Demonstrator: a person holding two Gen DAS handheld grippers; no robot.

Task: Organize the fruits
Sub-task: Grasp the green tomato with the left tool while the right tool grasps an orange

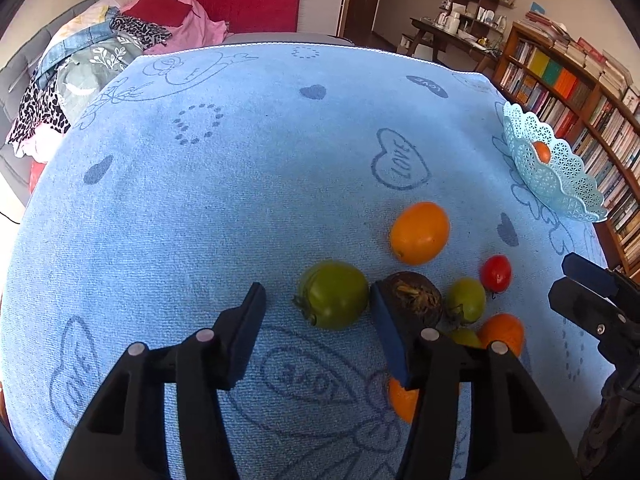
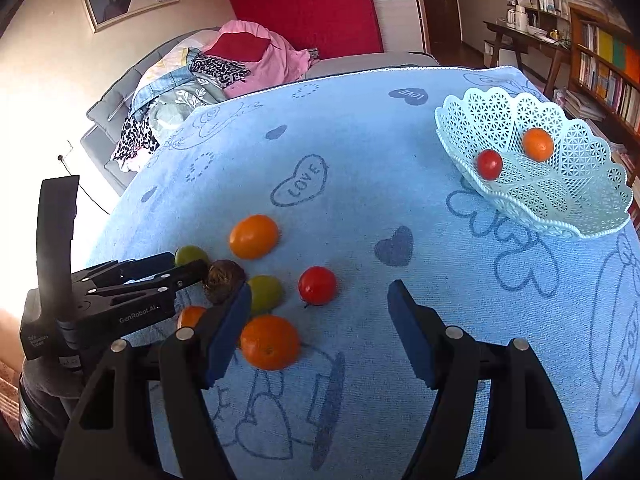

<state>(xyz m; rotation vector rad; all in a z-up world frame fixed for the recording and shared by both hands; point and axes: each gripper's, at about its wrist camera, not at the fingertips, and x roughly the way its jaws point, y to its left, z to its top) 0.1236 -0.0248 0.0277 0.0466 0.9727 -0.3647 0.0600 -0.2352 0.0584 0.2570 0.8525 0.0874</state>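
Observation:
Loose fruits lie on a blue towel (image 1: 200, 208). My left gripper (image 1: 318, 300) is open around a green tomato (image 1: 334, 294); its right finger touches a dark brown fruit (image 1: 416, 296). Nearby are a large orange (image 1: 419, 232), a small green fruit (image 1: 466, 300), a red tomato (image 1: 496, 274) and an orange (image 1: 504, 332). My right gripper (image 2: 320, 300) is open and empty just behind a red tomato (image 2: 317, 285), with an orange (image 2: 270, 342) by its left finger. A light blue lattice basket (image 2: 560, 200) at the right holds a red tomato (image 2: 489, 164) and an orange (image 2: 538, 144).
The towel-covered table ends at the far edge (image 2: 360, 76). Behind it is a sofa with piled clothes (image 2: 208, 76). Bookshelves (image 1: 568, 92) stand at the right. The left gripper body (image 2: 100, 300) shows in the right wrist view.

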